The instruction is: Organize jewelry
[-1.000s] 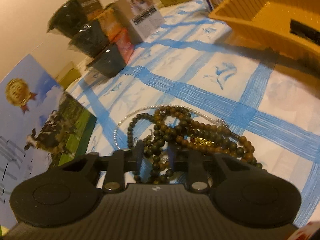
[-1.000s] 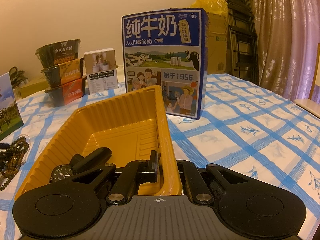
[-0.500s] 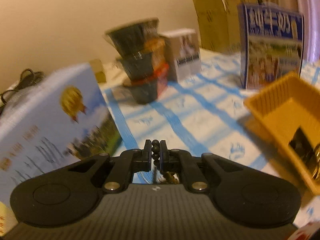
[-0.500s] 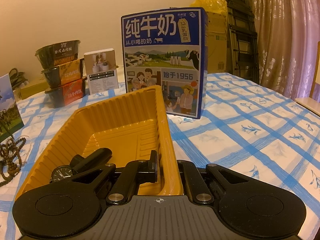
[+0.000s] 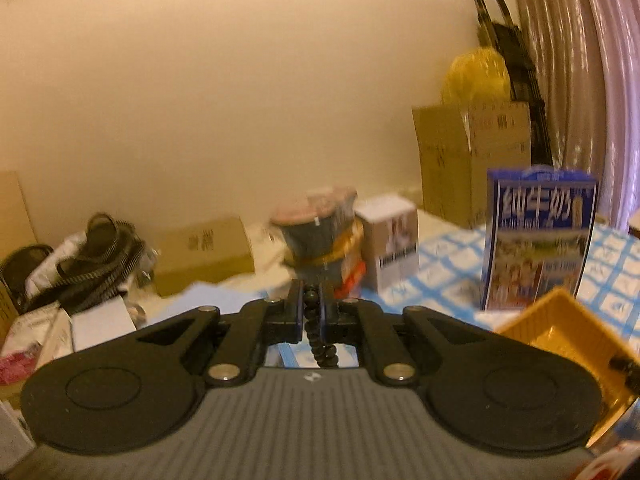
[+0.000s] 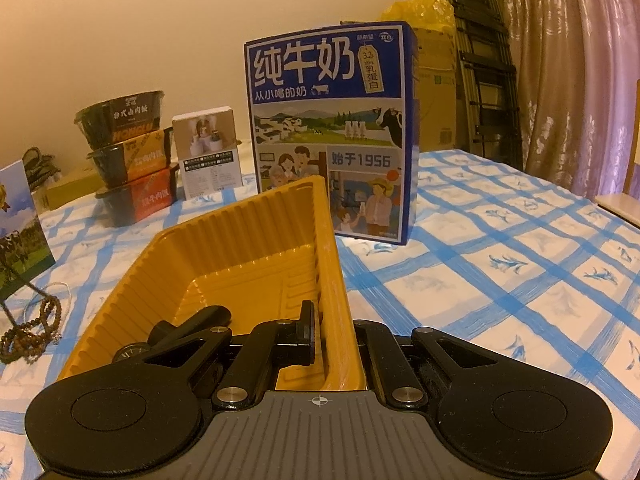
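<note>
My left gripper (image 5: 310, 300) is shut on a dark bead necklace (image 5: 316, 340), which hangs down between the fingers, lifted off the table. In the right wrist view the necklace's lower loops (image 6: 30, 334) trail on the tablecloth at the far left. My right gripper (image 6: 334, 330) is shut on the right wall of the yellow tray (image 6: 248, 232). A black wristwatch (image 6: 168, 338) lies inside the tray near its front left. The tray's corner shows in the left wrist view (image 5: 560, 328) at the lower right.
A blue milk carton (image 6: 330, 128) stands behind the tray. Stacked noodle bowls (image 6: 128, 160) and a small white box (image 6: 210, 152) stand at the back left. A picture card (image 6: 18, 224) stands at the far left. A thin white chain (image 6: 52, 292) lies by the beads.
My left gripper has closed on the bead necklace and lifted it off the table, its view tilting up and swinging right toward the tray. My right gripper has kept still on the tray wall.
</note>
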Available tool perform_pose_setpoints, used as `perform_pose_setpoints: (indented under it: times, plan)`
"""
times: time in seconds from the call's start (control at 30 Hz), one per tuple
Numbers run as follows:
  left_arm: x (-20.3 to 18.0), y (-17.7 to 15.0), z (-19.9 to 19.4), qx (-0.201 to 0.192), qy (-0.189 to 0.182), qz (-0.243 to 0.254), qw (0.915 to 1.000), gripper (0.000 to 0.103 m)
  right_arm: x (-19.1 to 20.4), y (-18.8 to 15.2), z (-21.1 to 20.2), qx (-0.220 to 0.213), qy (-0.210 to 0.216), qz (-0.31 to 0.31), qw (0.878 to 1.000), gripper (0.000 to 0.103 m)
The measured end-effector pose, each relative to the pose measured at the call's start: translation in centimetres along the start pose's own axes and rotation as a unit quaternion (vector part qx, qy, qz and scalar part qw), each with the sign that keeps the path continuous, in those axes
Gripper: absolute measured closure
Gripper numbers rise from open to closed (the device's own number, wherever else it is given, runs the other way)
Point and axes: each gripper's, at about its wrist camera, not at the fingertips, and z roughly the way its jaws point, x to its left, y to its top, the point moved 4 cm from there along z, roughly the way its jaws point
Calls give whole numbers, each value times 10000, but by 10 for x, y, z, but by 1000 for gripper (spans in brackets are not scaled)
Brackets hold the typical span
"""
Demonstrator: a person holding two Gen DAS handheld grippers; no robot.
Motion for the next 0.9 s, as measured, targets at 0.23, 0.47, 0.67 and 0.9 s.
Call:
perform_pose_setpoints:
  times: [0.23, 0.47, 0.67, 0.9]
  plan:
    - [1, 58, -43, -382, 145, 157, 9990, 96, 1, 1, -1, -32, 37, 8, 10000, 97]
    - [-2, 105, -76, -671, 310, 292, 9968, 96, 1, 1, -1, -15, 36, 52, 10000, 97]
    - [-7, 132, -96, -895, 373, 306, 9948, 96, 0, 0, 0, -20, 40, 45, 10000, 97]
    - [-7, 141, -108, -1010, 455, 270, 9935, 96, 0, 0, 0, -13, 39, 57, 10000, 97]
